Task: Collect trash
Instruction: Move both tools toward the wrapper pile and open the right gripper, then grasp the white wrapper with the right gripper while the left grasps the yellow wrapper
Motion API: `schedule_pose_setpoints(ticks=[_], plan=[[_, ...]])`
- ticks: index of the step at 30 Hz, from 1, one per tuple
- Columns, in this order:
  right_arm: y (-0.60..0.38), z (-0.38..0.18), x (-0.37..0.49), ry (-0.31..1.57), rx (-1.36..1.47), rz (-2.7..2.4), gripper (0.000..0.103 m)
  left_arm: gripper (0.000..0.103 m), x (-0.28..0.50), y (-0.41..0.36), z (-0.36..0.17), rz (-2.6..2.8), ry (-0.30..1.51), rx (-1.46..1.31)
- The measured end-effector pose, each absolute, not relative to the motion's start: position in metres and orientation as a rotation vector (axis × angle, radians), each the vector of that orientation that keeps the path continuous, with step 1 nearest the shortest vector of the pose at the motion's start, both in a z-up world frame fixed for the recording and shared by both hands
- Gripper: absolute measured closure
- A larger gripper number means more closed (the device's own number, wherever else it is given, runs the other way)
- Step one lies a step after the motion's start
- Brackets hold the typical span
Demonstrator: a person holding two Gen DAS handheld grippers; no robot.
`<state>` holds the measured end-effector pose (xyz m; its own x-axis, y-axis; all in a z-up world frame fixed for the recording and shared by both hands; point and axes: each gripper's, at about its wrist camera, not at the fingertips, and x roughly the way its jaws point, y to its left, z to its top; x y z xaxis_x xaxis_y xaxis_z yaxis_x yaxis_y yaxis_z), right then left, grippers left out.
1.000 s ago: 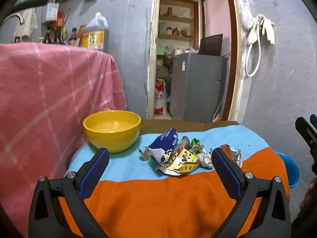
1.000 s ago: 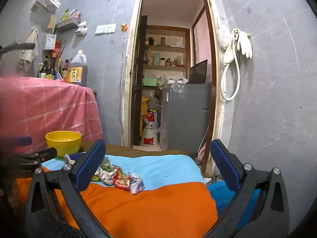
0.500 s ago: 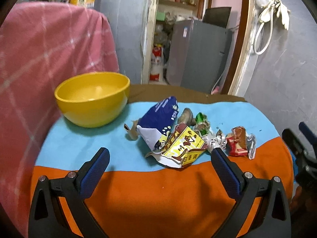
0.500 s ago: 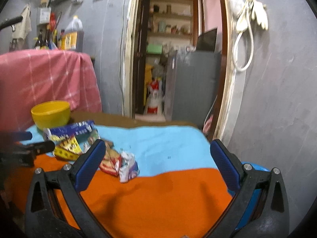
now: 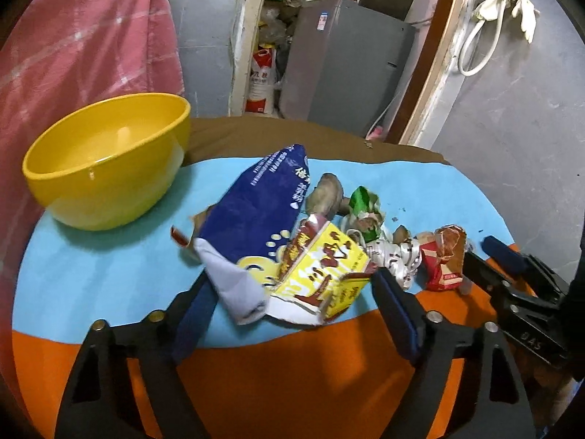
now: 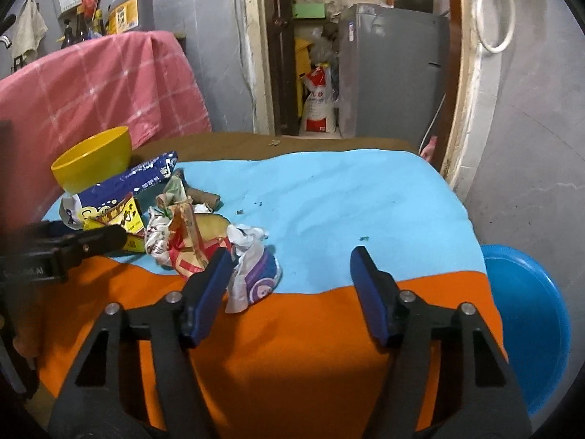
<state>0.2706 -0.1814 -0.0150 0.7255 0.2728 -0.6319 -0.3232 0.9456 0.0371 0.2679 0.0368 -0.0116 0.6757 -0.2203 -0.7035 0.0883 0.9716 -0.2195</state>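
my left gripper (image 5: 292,311) and right gripper (image 6: 292,285), jaws just narrowing yet holding nothing, flank the wrapper pile (image 5: 329,241) on the blue-and-orange cloth (image 5: 109,274), so i should straddle the yellow carton (image 5: 321,274) and crumpled wrapper (image 6: 252,267) squarely before pinching, then carry to the yellow bowl (image 5: 106,161).

Home kitchen corner; oil jug (image 6: 128,3), sauce bottles (image 6: 78,23), fridge (image 6: 395,73), rice sack (image 6: 320,106)
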Motion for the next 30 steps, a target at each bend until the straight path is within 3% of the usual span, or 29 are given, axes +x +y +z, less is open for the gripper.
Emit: schedule_pose_setpoints(ticks=[6, 10, 13, 30], plan=[[-0.176, -0.022, 0.278, 0.744, -0.085, 0.387, 0.033, 0.038, 0.270, 0.033, -0.013, -0.194, 0.827, -0.196], [-0.176, -0.024, 0.278, 0.757, -0.074, 0.408, 0.052, 0.044, 0.268, 0.032, -0.012, -0.199, 0.821, -0.201], [-0.179, -0.024, 0.275, 0.749, -0.046, 0.416, 0.057, 0.046, 0.264, 0.031, -0.011, -0.209, 0.813, -0.209], [-0.208, -0.013, 0.246, 0.631, 0.039, 0.380, 0.061, 0.053, 0.226, 0.004, -0.003, -0.267, 0.776, -0.179]])
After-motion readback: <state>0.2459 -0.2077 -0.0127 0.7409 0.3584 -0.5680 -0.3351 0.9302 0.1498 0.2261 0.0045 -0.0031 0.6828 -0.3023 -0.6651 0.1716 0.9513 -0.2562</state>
